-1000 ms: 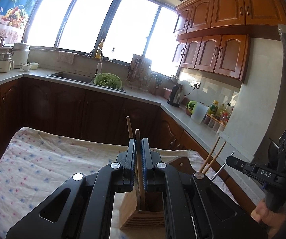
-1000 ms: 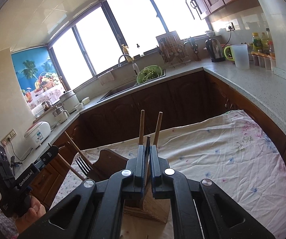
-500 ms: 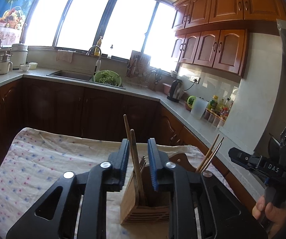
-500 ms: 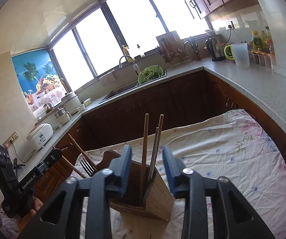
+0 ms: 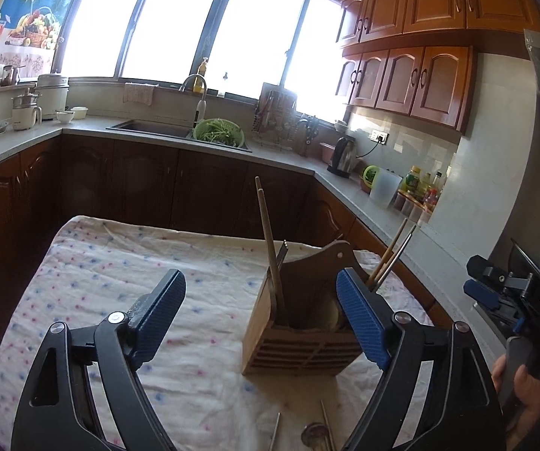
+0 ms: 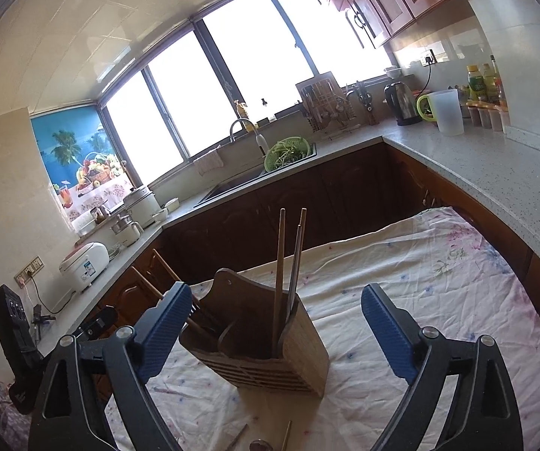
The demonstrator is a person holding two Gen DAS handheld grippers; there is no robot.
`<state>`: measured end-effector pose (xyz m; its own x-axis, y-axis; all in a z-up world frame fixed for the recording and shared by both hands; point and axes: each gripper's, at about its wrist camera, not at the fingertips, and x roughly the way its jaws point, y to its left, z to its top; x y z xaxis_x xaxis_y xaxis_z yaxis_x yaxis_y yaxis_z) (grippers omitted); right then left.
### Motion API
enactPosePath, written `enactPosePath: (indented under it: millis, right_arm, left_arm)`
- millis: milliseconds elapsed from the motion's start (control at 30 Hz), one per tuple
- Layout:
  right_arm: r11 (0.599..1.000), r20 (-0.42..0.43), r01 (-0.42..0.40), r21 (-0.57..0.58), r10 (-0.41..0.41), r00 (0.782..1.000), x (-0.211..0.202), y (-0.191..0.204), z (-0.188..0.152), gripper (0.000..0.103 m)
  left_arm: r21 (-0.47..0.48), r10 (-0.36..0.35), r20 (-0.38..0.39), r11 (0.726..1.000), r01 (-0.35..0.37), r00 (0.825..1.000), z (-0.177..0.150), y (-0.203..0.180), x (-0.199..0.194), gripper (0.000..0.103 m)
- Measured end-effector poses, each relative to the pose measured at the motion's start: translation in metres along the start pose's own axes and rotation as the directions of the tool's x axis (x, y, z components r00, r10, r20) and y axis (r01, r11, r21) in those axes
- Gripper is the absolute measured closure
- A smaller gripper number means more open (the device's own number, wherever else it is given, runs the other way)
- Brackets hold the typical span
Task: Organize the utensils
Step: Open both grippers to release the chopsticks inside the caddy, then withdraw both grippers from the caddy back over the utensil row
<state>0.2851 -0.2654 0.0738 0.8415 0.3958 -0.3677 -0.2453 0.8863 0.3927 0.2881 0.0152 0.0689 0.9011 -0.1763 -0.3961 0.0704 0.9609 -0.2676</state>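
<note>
A wooden utensil holder (image 5: 300,323) (image 6: 270,342) stands on a flowered cloth (image 5: 119,285) (image 6: 439,300) over a table. Chopsticks (image 5: 268,236) and a fork (image 5: 282,253) stand in its left compartment. More chopsticks (image 5: 394,255) (image 6: 288,259) stand in its right compartment. My left gripper (image 5: 260,315) is open and empty, just in front of the holder. My right gripper (image 6: 272,332) is open and empty, its blue pads either side of the holder. Loose utensils (image 5: 319,432) (image 6: 266,439) lie on the cloth near me.
Dark cabinets and a grey counter (image 5: 288,158) run behind and to the right of the table. A sink with a green colander (image 5: 217,133) is at the back. A kettle (image 5: 343,156), a jug (image 6: 446,111) and bottles stand on the right counter.
Both grippers were shut on chopsticks over the holder. Both have opened wide and drawn back; the chopsticks now stand in the holder.
</note>
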Motion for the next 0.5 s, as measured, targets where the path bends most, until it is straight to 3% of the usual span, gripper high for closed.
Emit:
enactPosePath:
  millis: [500]
  right_arm:
    - [1.0, -0.068, 0.029, 0.001, -0.028, 0.997, -0.07, 0.001, -0.072, 0.002]
  left_arm:
    - [-0.041, 0.002, -0.115, 0.999, -0.007, 0.993, -0.08, 0.005, -0.071, 0.012]
